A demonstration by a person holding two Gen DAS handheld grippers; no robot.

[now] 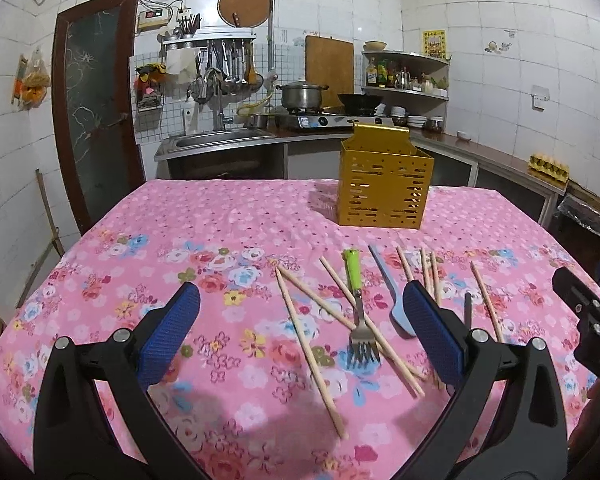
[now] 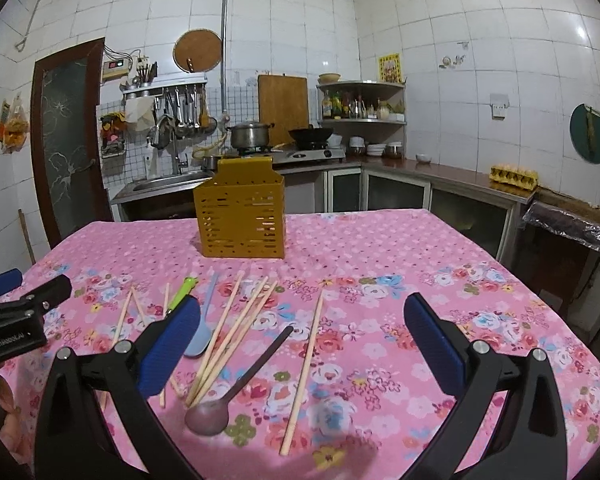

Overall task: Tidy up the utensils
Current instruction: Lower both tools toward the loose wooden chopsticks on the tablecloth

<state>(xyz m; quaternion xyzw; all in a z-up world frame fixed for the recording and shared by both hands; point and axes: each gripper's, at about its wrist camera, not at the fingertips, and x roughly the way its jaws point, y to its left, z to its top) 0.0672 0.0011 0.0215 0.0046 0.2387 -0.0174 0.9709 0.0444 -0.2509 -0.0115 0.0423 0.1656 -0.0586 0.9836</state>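
A yellow slotted utensil holder (image 1: pixel 385 184) (image 2: pixel 242 218) stands upright at the far middle of the table. Loose utensils lie on the pink floral cloth: a green-handled fork (image 1: pixel 358 304), a light blue spoon (image 1: pixel 394 300) (image 2: pixel 204 320), a dark spoon (image 2: pixel 236 392), and several wooden chopsticks (image 1: pixel 312 348) (image 2: pixel 304 372). My left gripper (image 1: pixel 300 300) is open and empty above the fork and chopsticks. My right gripper (image 2: pixel 302 312) is open and empty above the dark spoon and chopsticks. Each gripper shows at the edge of the other's view.
The table (image 2: pixel 480 280) has a pink floral cloth. Behind it are a kitchen counter with a sink (image 1: pixel 216 138), a gas stove with a pot (image 1: pixel 302 96) and a wok, corner shelves (image 2: pixel 362 104), and an egg tray (image 2: pixel 514 176). A dark door (image 1: pixel 96 120) stands left.
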